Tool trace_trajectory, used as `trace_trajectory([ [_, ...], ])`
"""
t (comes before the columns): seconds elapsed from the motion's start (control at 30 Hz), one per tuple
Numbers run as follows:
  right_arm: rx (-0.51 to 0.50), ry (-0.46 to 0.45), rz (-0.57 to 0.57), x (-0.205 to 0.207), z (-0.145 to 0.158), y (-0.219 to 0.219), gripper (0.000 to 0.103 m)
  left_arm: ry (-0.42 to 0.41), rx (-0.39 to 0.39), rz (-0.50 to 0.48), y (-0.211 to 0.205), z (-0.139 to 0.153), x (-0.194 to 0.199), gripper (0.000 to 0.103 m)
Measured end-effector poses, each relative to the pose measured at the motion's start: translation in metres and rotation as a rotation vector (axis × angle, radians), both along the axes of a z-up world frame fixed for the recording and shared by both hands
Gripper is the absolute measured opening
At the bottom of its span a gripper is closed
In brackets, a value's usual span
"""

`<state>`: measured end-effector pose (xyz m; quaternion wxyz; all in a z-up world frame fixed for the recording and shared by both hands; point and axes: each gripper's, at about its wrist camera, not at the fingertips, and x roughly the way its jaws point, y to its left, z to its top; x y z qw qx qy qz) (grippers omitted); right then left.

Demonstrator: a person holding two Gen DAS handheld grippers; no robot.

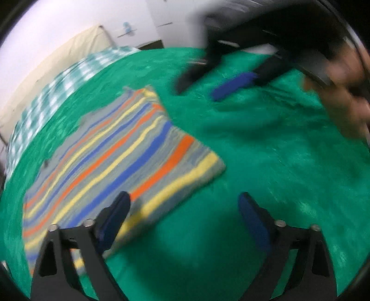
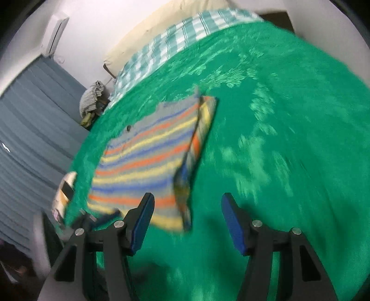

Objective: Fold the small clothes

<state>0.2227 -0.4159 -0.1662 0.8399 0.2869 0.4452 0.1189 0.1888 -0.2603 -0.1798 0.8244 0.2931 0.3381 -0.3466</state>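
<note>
A small striped garment [image 1: 120, 159] in grey, orange, yellow and blue lies flat on the green bedspread [image 1: 266, 173]; its right side is folded over in the right wrist view [image 2: 148, 157]. My left gripper [image 1: 185, 208] is open and empty, above the garment's near corner. My right gripper [image 2: 187, 215] is open and empty, just past the garment's near edge. In the left wrist view the right gripper [image 1: 215, 83] shows blurred at the far side with the hand holding it. Both views are motion-blurred.
A checked pillow or sheet [image 2: 175, 39] lies at the head of the bed. A cream headboard [image 2: 161, 20] stands behind it. A heap of clothes [image 2: 92, 99] sits beside the bed near grey curtains [image 2: 30, 120]. The bed edge runs along the left.
</note>
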Motion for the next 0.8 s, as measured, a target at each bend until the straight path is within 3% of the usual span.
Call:
trace_trajectory([
  [0.1, 0.038, 0.050, 0.015, 0.050, -0.012, -0.009, 0.060, 0.008, -0.033, -0.060, -0.010, -0.002, 0.002, 0.069],
  [0.17, 0.047, 0.066, 0.001, 0.078, -0.019, -0.010, 0.060, 0.007, -0.040, -0.091, -0.015, -0.002, 0.001, 0.043],
  [0.2, 0.061, 0.064, -0.004, 0.090, -0.022, -0.010, 0.060, 0.005, -0.038, -0.095, -0.017, -0.002, 0.002, 0.022],
  [0.23, 0.089, 0.064, -0.002, 0.100, -0.025, -0.008, 0.060, 0.002, -0.039, -0.086, -0.017, -0.001, 0.003, 0.013],
  [0.27, 0.134, 0.078, 0.006, 0.114, -0.032, -0.003, 0.059, 0.015, -0.062, -0.074, -0.013, 0.001, 0.005, 0.012],
  [0.3, 0.137, 0.083, 0.004, 0.120, -0.034, 0.000, 0.051, 0.038, -0.097, -0.061, -0.008, 0.005, 0.007, 0.010],
  [0.33, 0.113, 0.085, -0.007, 0.126, -0.035, 0.004, 0.035, 0.060, -0.142, -0.038, 0.002, 0.010, 0.009, 0.009],
  [0.4, 0.032, 0.072, -0.018, 0.132, -0.025, 0.016, 0.014, 0.092, -0.234, 0.031, 0.029, 0.021, 0.012, 0.009],
  [0.57, -0.051, -0.063, 0.115, 0.139, 0.040, 0.078, 0.012, 0.212, -0.548, 0.281, 0.138, 0.055, 0.025, 0.009],
  [0.67, -0.038, -0.093, 0.188, 0.154, 0.063, 0.135, 0.012, 0.241, -0.676, 0.436, 0.204, 0.063, 0.030, 0.009],
  [0.8, -0.046, -0.086, 0.274, 0.178, 0.060, 0.214, 0.012, 0.286, -0.746, 0.590, 0.271, 0.053, 0.035, 0.009],
])
